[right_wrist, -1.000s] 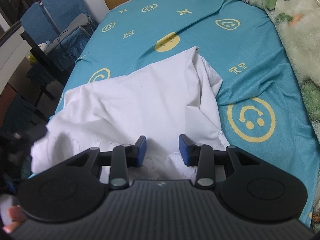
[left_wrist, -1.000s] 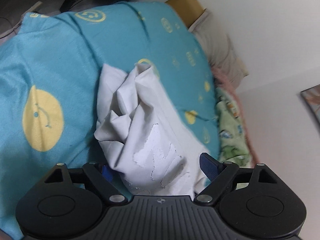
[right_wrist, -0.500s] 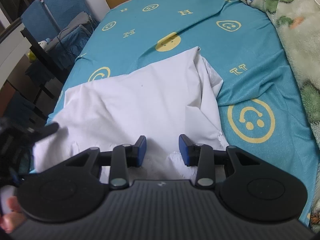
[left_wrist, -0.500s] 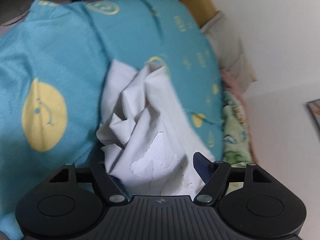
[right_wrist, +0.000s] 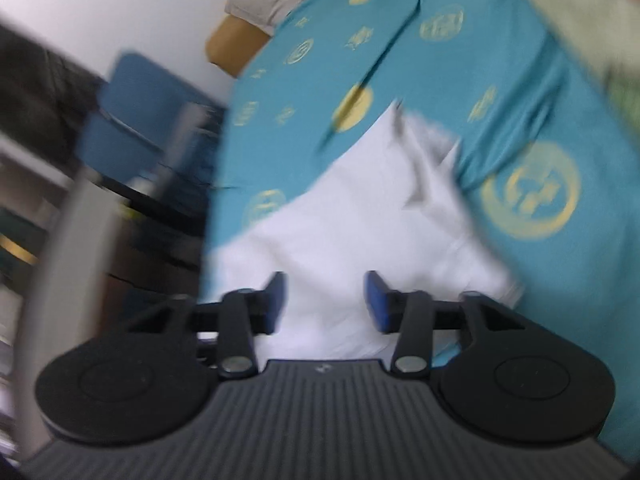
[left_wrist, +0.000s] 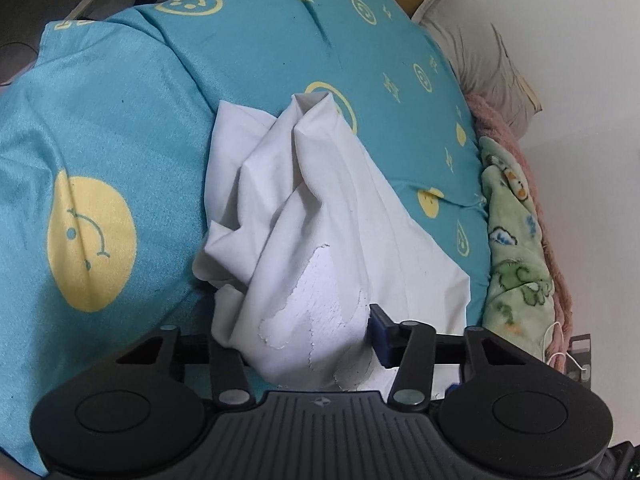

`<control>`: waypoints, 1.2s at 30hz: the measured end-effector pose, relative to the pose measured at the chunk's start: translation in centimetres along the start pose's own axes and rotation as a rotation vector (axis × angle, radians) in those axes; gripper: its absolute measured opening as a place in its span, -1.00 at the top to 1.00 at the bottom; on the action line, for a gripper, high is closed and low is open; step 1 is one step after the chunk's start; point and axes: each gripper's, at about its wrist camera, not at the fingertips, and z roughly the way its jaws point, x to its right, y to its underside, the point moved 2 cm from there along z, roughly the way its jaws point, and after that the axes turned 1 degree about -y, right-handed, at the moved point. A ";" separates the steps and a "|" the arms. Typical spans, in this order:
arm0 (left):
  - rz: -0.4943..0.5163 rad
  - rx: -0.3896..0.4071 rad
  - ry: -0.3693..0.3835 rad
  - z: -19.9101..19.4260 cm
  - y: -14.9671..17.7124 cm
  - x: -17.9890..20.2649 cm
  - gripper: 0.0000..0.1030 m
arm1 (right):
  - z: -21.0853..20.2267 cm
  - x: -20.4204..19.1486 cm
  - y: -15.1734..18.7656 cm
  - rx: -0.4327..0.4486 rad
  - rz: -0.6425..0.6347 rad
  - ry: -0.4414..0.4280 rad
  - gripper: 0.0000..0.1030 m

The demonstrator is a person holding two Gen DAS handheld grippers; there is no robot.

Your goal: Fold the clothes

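left claw (left_wrist: 300,332): black ribbed body | round side discs | silver pivot screws | blue pad | right claw (right_wrist: 325,300): same black build, blue pads, small centre emblem

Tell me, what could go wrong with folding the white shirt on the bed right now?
1. The white shirt is bunched between the left gripper fingers, whose jaws have just been closing, so it may pinch several layers and fold crooked.
2. The right gripper has just been opening, with its pads apart over the shirt, so that end may sag.
3. The shirt's near edge lies at the edge of the teal bedsheet, so it might slide off.
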 end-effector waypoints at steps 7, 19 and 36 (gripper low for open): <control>-0.024 0.045 0.035 0.5 -0.2 0.8 0.27 | 2.2 0.8 3.3 -0.195 0.241 -0.204 -0.82; -0.182 0.098 0.157 0.3 -1.1 -0.9 0.43 | 3.7 5.8 3.4 -0.063 0.539 -0.114 -0.80; -0.270 0.104 0.117 0.7 -1.8 -3.4 0.14 | 3.0 6.8 3.3 0.029 0.485 0.024 0.04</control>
